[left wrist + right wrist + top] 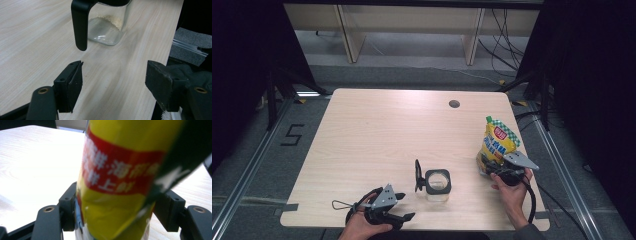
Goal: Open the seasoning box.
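A yellow pouch (497,142) with a green cap and a red label stands upright near the table's right edge. My right gripper (492,169) grips its lower part; in the right gripper view the pouch (120,170) sits between the two pads, which press on its sides. A small glass jar (438,184) with a black rim stands at the front middle, its black lid (417,175) flipped up on the left. My left gripper (407,206) lies low near the front edge, open and empty. Ahead of its jaws are the jar (107,30), holding a little pale powder, and the lid (80,25).
The wooden table (377,135) has a round cable hole (454,104) at the back right. The table's front edge runs close to both hands. Black curtains and floor rails flank the table.
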Action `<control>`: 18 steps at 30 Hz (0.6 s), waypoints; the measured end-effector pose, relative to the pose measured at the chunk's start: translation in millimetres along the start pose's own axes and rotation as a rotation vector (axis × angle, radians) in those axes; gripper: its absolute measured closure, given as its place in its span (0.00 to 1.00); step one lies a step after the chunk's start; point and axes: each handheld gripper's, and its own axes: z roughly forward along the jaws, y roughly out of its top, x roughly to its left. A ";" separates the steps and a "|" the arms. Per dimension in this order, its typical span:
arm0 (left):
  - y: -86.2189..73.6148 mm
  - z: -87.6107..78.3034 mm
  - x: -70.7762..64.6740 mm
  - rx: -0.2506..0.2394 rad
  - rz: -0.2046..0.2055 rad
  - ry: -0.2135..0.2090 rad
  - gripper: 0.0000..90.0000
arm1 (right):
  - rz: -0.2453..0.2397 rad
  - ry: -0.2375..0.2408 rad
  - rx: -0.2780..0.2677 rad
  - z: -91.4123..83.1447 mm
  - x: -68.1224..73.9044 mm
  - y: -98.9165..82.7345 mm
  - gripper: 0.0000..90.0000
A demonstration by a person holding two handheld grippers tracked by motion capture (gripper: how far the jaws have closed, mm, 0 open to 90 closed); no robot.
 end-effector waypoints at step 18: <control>0.2 -3.7 4.9 -0.009 0.015 0.010 0.33 | -0.149 0.079 -0.056 -59.8 15.0 24.2 0.37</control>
